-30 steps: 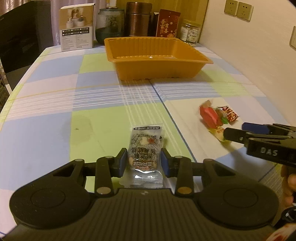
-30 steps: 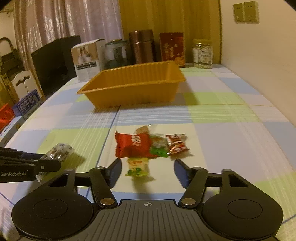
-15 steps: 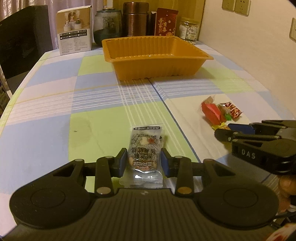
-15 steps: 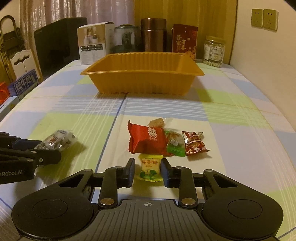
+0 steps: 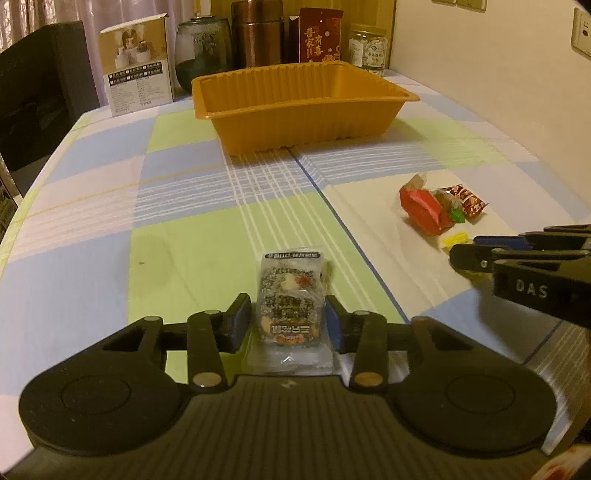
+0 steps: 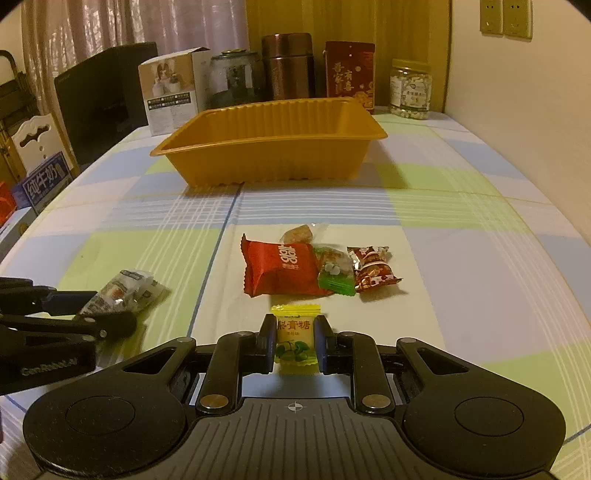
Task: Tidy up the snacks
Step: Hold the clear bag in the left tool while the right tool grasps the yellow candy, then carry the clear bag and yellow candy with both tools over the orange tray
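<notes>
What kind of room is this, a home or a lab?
Most likely a home dining room: a table with a checked tablecloth, tins and a jar against the wall, and curtains behind.

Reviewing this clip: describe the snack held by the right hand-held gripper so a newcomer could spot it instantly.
Start at the orange tray on the checked tablecloth, then come toward the camera past the cluster of wrapped snacks led by the red packet. Just nearer, between the right hand-held gripper fingers, is the yellow candy: the only yellow wrapper, printed with green leaves.
</notes>
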Demonstrator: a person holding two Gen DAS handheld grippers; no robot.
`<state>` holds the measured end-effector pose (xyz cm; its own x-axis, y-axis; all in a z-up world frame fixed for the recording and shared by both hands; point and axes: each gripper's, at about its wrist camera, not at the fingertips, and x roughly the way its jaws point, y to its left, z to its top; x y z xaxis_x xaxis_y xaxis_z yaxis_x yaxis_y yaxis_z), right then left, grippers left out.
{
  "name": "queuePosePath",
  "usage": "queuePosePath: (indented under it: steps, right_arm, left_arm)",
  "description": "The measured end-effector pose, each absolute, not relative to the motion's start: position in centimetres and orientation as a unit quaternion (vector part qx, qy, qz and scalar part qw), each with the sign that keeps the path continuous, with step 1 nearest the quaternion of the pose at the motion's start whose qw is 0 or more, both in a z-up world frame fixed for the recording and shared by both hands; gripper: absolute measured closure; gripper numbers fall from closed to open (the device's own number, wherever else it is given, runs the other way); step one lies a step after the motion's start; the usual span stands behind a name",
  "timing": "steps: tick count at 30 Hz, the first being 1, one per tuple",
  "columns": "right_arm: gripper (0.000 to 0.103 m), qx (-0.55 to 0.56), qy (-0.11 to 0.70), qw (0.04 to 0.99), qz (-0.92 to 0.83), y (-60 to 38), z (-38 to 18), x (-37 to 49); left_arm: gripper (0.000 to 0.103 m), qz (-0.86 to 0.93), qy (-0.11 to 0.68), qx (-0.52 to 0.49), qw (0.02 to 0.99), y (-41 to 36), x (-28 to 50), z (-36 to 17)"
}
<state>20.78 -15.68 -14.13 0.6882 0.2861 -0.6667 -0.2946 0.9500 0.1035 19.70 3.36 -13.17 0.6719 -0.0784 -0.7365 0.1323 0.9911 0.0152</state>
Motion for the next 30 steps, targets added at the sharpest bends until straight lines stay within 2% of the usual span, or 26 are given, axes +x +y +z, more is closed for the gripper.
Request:
queuePosePath:
  steps: [7,30]
  right_arm:
    - [0.081,-0.003,0.360,0.920,0.156,-15.9,-13.9,20.5]
    - [0.082,0.021,0.321,0.936,0.146,-17.1,-9.5,20.0]
  left_arm:
    - [0.068,-0.057,0.403,0.035,0.913,3.2,19.9,-13.0]
    - [0.069,-0.073,0.360,0.005,0.930,2.6,19.1,-8.7]
